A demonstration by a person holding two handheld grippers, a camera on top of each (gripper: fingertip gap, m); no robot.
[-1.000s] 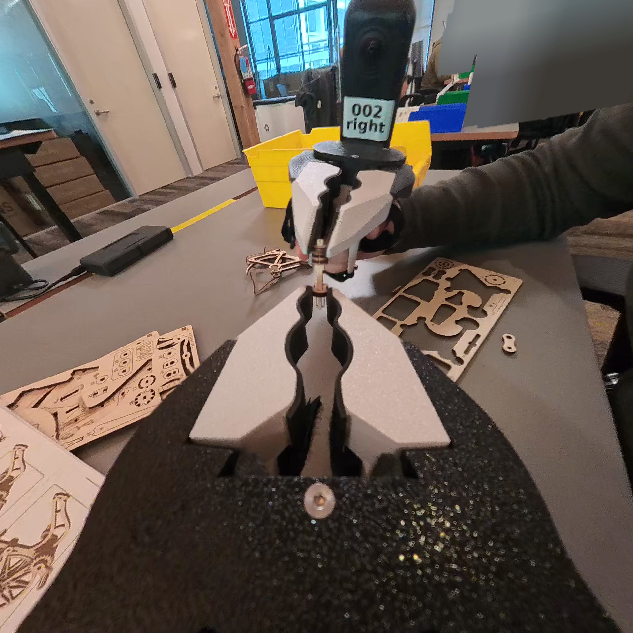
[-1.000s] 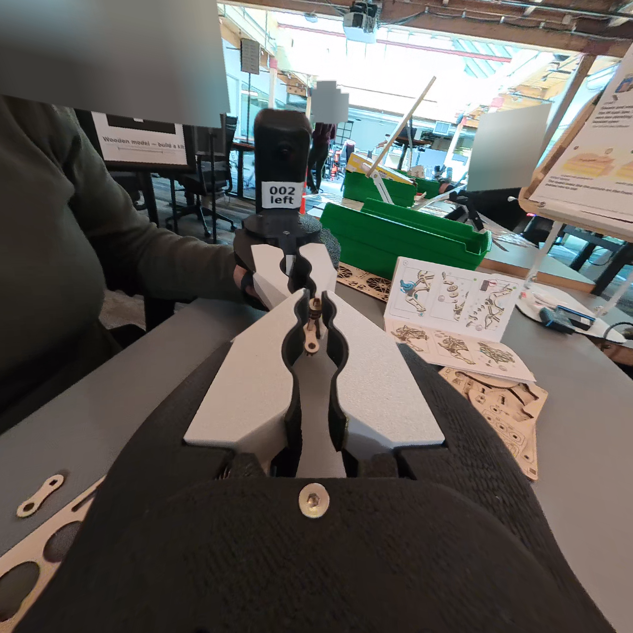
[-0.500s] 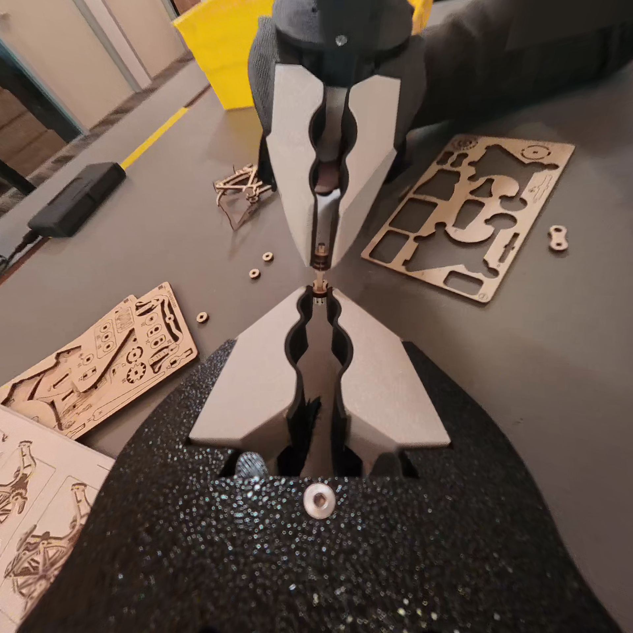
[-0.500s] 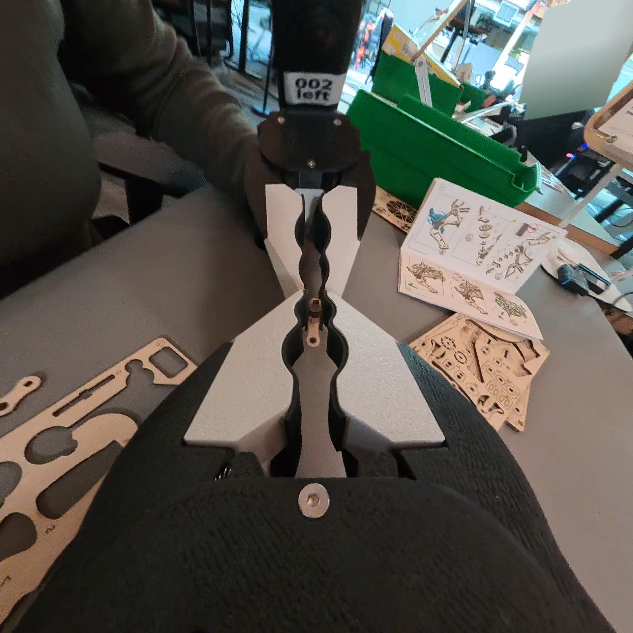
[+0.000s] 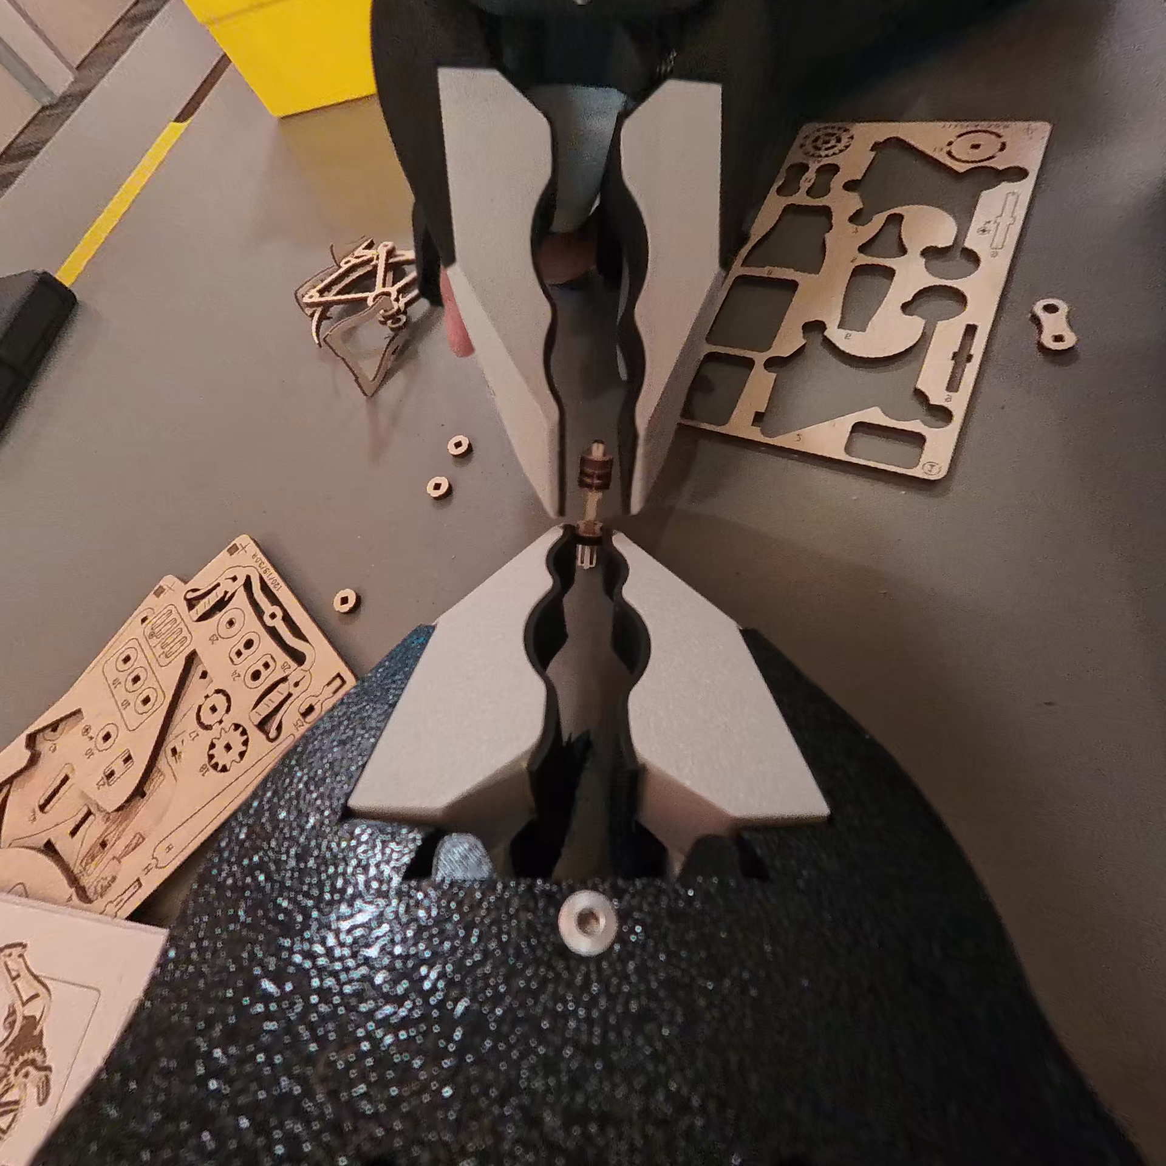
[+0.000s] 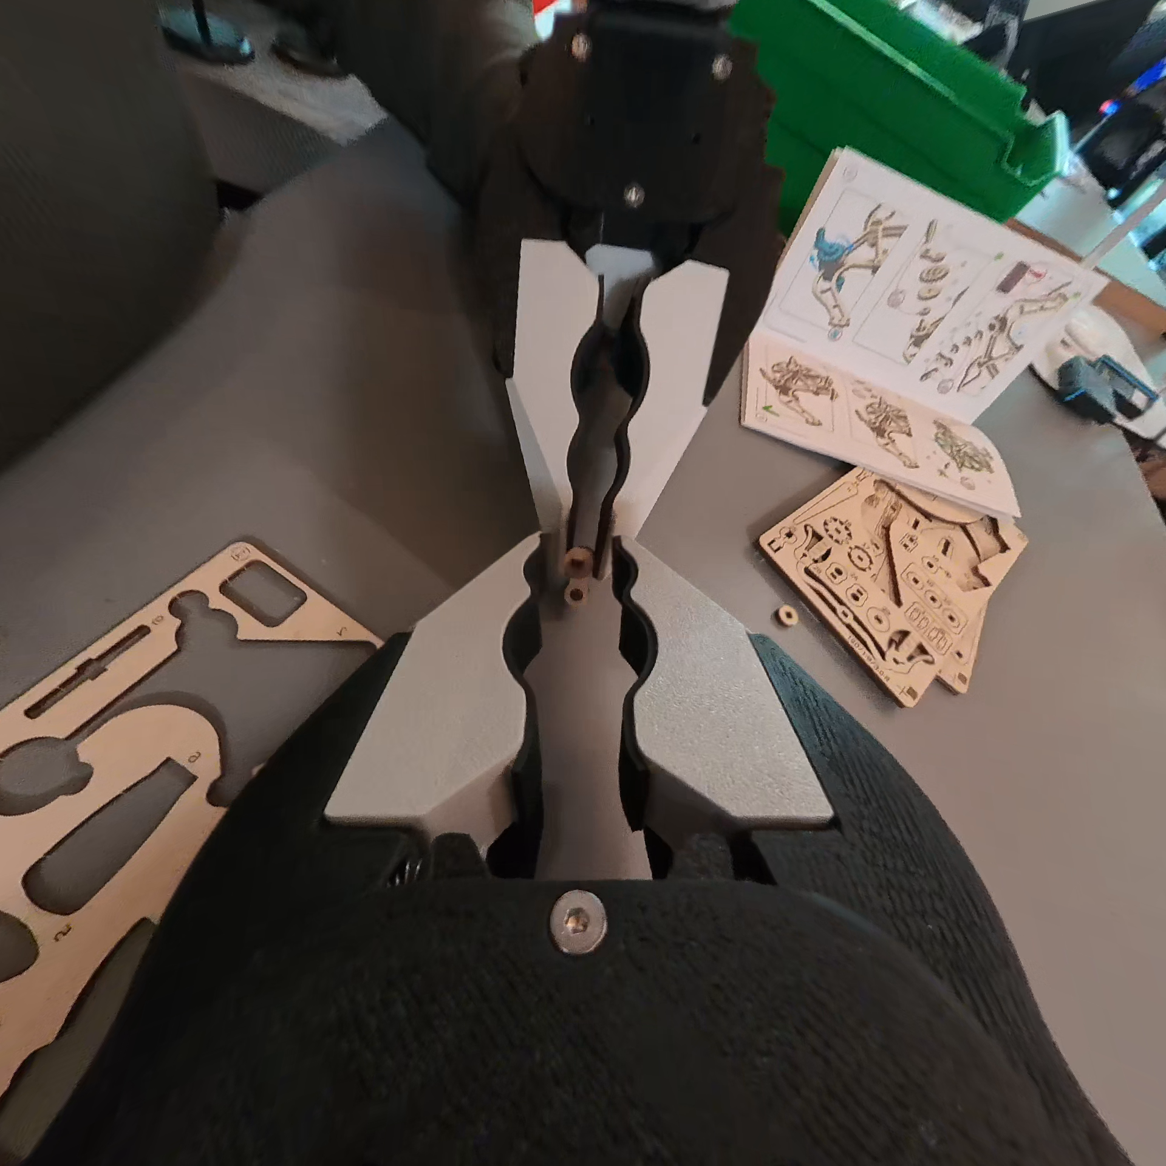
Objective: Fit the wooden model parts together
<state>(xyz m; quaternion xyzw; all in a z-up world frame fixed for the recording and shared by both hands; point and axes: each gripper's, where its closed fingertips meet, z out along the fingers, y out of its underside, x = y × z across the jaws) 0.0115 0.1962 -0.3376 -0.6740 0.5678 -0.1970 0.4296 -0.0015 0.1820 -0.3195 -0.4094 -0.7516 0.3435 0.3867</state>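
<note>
In the left wrist view my left gripper (image 5: 587,536) is shut on the lower end of a small wooden axle (image 5: 587,550), low over the grey table (image 5: 883,631). My right gripper (image 5: 592,505) points at it tip to tip. Its jaws stand close around a wooden piece with dark rings (image 5: 595,473) that sits on the axle's far end. In the right wrist view my right gripper (image 6: 578,542) holds that small ringed piece (image 6: 575,593) at its tips. The left gripper's fingers (image 6: 555,479) reach in from above, and the joint between the two parts is partly hidden.
An emptied wooden sheet (image 5: 883,303) lies to the right, with a loose link (image 5: 1055,325) beyond it. Loose washers (image 5: 459,446) and a partly built model (image 5: 359,309) lie to the left, near part sheets (image 5: 158,694). A booklet (image 6: 883,353), a yellow bin (image 5: 296,50) and a green bin (image 6: 883,94) are farther off. Only a small space, under 4 cm, lies between the two pairs of fingers.
Both grippers have tilted down toward the table and moved closer together. Their tips now nearly touch, and the wooden parts have come together.
</note>
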